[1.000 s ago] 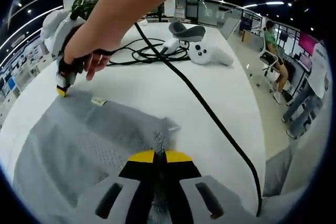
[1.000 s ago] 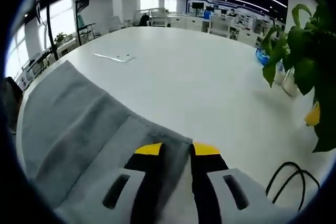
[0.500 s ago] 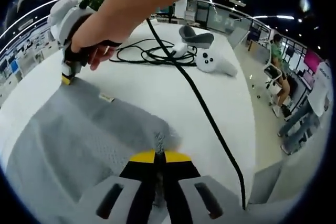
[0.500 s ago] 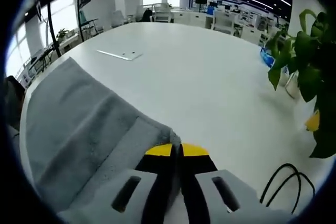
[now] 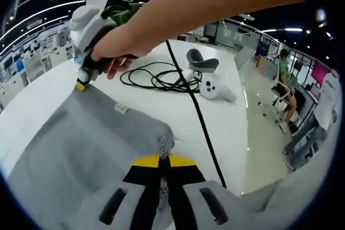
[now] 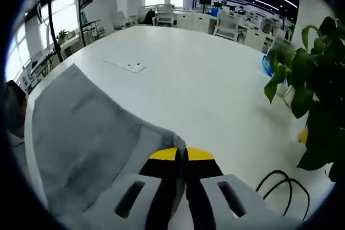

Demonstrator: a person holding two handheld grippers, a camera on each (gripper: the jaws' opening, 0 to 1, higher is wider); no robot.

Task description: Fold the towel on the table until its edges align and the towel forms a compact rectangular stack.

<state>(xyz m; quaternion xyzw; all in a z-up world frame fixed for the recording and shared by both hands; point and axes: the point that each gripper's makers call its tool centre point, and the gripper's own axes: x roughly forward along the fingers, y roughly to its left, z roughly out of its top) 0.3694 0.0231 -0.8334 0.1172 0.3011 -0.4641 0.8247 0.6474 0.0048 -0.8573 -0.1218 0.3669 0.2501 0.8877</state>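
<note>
Grey towel is lying across the lower left of the white surface | left tongs are pinching its near corner at bottom centre | right tongs are clamping another corner | black cable is coiling at upper centre

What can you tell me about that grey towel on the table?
The grey towel is soft, terry-like cloth, spread over the white table with a small sewn label near one edge. The left gripper pinches one bunched corner and the right gripper another, both shut, so that edge looks slightly raised.
</note>
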